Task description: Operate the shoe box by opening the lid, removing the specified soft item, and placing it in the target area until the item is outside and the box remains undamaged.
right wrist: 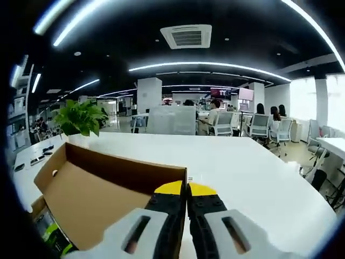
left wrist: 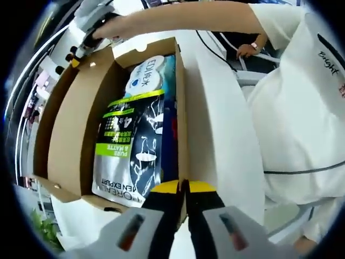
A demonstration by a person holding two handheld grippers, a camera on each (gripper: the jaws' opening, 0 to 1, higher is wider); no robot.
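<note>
Two soft packs lie flat inside the open shoe box [left wrist: 64, 135]: a black-and-green pouch [left wrist: 132, 148] nearest the left gripper, and a white-and-blue pack [left wrist: 145, 73] beyond it, the two overlapping where they meet. Which one is the specified item I cannot tell from the task line; the pouch is the closer candidate.

Handling, judged: pouch looks glossy film, light, limp, likely slippery on its face. Its flat sealed edge would pinch better than the bulging middle. Cardboard walls are thin, so a drag against them could crease or tear.

Lid [right wrist: 102, 189] is already up; in the right gripper view it stands as a brown panel just left of the jaws, a green corner of the pouch showing below it.

Left gripper [left wrist: 182, 189]: yellow tips pressed together, at the near box wall; whether they nip the cardboard rim I cannot tell. Right gripper [right wrist: 186, 190]: tips pressed together, right at the lid's top edge; whether it grips the lid I cannot tell. In the left gripper view the right gripper's tip sits at the box's far corner, a bare forearm [left wrist: 183, 19] behind it.

Box rests on a white bench [right wrist: 253, 162]. Potted plant [right wrist: 81, 118] at the bench's far left; office chairs and seated people beyond.
</note>
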